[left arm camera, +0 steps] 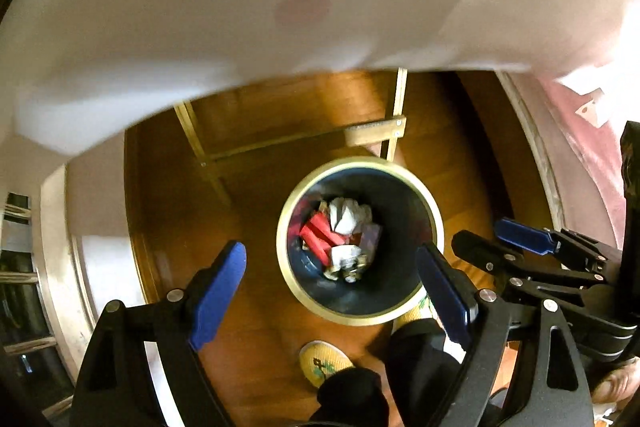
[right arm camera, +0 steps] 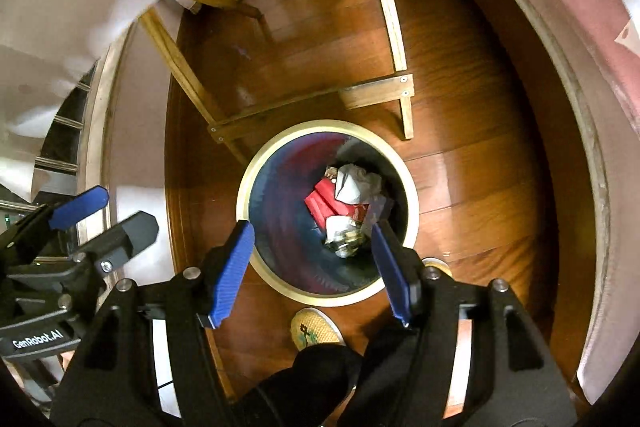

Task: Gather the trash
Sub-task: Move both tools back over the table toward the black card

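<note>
Above the bin (left arm camera: 360,241), both the left hand-held gripper (left arm camera: 330,291) and right hand-held gripper (right arm camera: 312,263) hang spread and empty; crumpled paper (left arm camera: 348,213) and red wrappers (left arm camera: 320,237) already lie inside. Swinging away could knock the bin's rim or the wooden frame (right arm camera: 280,111) just beyond; floor (right arm camera: 460,187) right of the bin offers room.

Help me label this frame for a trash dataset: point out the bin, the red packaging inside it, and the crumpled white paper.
bin (right arm camera: 412,201): right wrist view, on its pale rim, right side.
red packaging (right arm camera: 320,201): right wrist view, middle of the red piece.
crumpled white paper (left arm camera: 347,215): left wrist view, centre of the upper wad.
</note>
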{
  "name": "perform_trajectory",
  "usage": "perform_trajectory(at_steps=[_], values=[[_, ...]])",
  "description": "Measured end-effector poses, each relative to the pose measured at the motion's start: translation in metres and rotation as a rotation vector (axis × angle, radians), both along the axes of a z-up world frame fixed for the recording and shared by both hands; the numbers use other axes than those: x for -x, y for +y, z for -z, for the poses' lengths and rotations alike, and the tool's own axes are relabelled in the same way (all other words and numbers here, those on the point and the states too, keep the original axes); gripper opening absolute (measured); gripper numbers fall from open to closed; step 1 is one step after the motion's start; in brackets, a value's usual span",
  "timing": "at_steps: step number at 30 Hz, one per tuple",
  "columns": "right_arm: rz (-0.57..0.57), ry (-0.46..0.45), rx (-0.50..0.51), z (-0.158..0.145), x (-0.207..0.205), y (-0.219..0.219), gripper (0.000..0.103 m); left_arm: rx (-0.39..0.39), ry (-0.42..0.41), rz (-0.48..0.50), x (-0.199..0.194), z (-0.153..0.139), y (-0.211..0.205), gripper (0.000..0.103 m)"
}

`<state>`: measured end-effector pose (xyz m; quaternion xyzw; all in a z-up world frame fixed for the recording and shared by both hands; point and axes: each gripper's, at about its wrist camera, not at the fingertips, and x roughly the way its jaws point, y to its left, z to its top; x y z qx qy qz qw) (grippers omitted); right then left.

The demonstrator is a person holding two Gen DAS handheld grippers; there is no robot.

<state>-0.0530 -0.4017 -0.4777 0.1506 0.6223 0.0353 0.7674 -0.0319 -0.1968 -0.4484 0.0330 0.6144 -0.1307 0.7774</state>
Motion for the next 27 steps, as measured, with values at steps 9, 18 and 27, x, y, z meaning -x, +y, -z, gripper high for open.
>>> perform_trajectory(at_steps=[9,18,27], values=[[-0.005,-0.008,0.007,-0.058,0.006,-0.005,0.062,-0.020,-0.029,-0.002,0.006,-0.071,0.001,0.088],[-0.013,-0.095,-0.007,-0.180,0.012,0.005,0.067,-0.016,-0.145,-0.026,0.014,-0.206,0.015,0.088],[-0.009,-0.277,0.048,-0.314,0.022,0.007,0.067,0.025,-0.317,-0.004,0.016,-0.347,0.028,0.088]])
